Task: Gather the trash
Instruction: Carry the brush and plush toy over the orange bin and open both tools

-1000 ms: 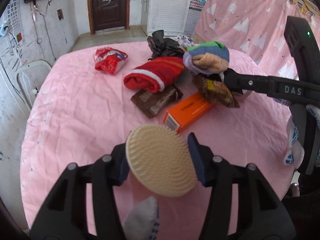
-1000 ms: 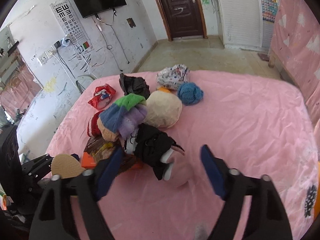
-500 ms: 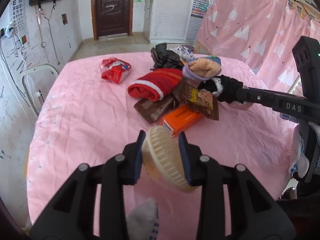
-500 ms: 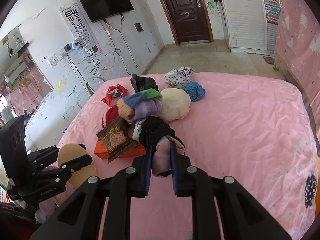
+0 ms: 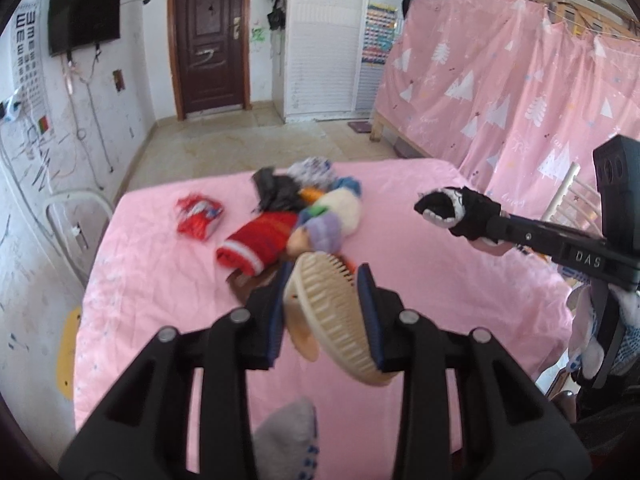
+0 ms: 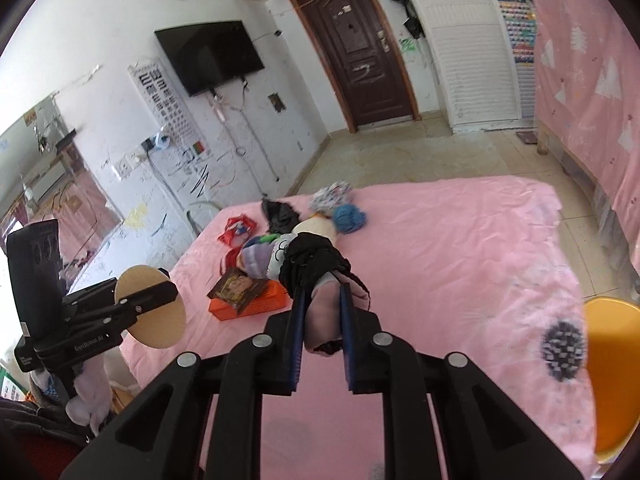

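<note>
Both lifted: L gripper (image 5: 324, 300) pinching brush (image 5: 332, 328), R gripper (image 6: 323, 300) clamping black-pink bundle (image 6: 316, 264); pile (image 5: 288, 224) below.

"DAS" on right hand-held gripper (image 5: 460, 216); "GenRobot.AI" on left hand-held gripper (image 6: 160, 292).

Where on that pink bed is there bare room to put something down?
The wide stretch of pink sheet right of the blue yarn ball is bare, as is the near strip. Around the orange box and red sock it is crowded.
</note>
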A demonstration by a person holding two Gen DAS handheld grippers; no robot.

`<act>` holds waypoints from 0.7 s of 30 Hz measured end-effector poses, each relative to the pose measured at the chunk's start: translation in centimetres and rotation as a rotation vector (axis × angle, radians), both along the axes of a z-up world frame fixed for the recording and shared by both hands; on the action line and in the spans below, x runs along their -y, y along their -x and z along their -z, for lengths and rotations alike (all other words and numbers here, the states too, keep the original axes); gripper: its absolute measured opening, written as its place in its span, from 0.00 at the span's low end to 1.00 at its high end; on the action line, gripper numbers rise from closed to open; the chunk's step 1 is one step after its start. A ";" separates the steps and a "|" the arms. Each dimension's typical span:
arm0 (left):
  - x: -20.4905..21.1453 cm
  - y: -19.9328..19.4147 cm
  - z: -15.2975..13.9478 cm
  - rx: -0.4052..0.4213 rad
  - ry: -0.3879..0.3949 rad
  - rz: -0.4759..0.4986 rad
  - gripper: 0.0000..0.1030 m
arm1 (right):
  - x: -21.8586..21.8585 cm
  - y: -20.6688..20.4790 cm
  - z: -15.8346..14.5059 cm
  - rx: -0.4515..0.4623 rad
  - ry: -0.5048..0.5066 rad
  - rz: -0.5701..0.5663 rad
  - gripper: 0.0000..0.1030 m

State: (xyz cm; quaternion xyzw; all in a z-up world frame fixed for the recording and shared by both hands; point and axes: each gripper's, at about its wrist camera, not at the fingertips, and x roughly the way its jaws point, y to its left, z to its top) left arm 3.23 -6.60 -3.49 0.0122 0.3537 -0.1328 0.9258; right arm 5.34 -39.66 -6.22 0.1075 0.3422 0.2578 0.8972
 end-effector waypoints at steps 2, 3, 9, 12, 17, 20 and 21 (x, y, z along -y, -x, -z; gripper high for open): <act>1.8 -0.5 -1.0 0.012 0.014 0.030 0.31 | 1.9 0.4 -0.3 0.013 -0.001 0.038 0.06; 2.6 -0.7 -1.3 0.019 0.016 0.043 0.31 | 3.2 0.7 -0.4 0.022 0.002 0.062 0.06; 9.3 -2.5 -3.3 0.042 0.054 0.149 0.31 | 9.8 1.7 -0.4 0.042 0.018 0.176 0.06; 12.7 -3.3 -3.8 0.031 0.073 0.204 0.31 | 12.9 2.1 0.2 0.040 0.032 0.224 0.06; 19.3 -4.6 -4.0 -0.017 0.095 0.299 0.31 | 16.8 2.3 1.5 0.028 0.042 0.286 0.06; 22.9 -5.6 -3.7 -0.056 0.110 0.359 0.31 | 19.0 2.6 2.6 0.016 0.043 0.327 0.06; 24.0 -5.8 -3.5 -0.064 0.112 0.374 0.31 | 19.6 2.6 3.1 0.010 0.047 0.343 0.06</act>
